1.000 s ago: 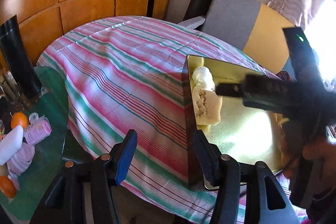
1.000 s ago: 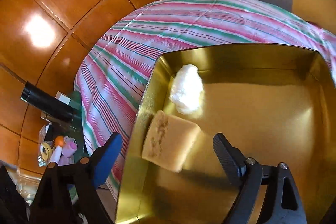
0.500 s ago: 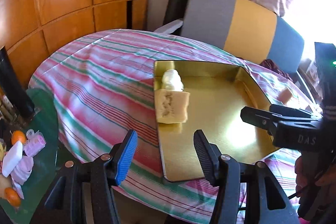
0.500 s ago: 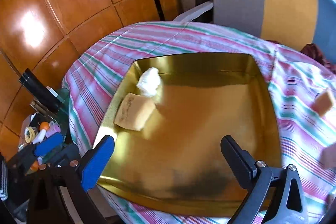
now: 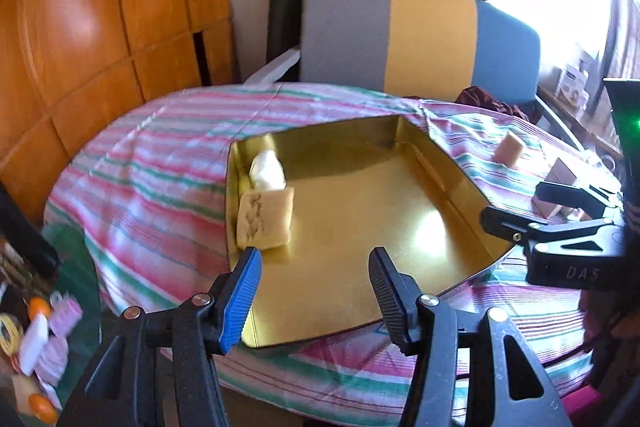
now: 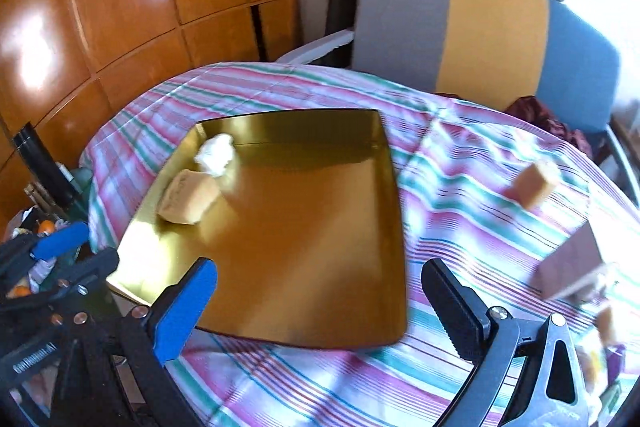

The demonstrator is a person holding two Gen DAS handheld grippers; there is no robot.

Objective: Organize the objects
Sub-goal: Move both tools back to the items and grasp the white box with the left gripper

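Note:
A gold tray [image 5: 360, 227] [image 6: 304, 227] lies on the striped tablecloth. In its far left corner sit a tan sponge block [image 5: 266, 223] [image 6: 187, 201] and a white crumpled wad [image 5: 267, 171] [image 6: 216, 153]. Another tan block [image 5: 508, 149] [image 6: 534, 183] lies on the cloth to the tray's right. My left gripper [image 5: 314, 291] is open and empty above the tray's near edge. My right gripper [image 6: 320, 307] is open and empty over the tray's near right side; it also shows in the left wrist view [image 5: 560, 215].
A round table with a pink and green striped cloth [image 5: 152, 187] [image 6: 460, 227]. A grey, yellow and blue chair [image 5: 420, 39] stands behind it. A brown box [image 6: 568, 263] is at the right. A side surface at the left holds small items [image 5: 44, 339]. Wooden panels [image 5: 100, 27] are behind.
Both grippers have pulled back and up from the tray, away from the sponge block and wad. More of the table and the right-hand block has come into view.

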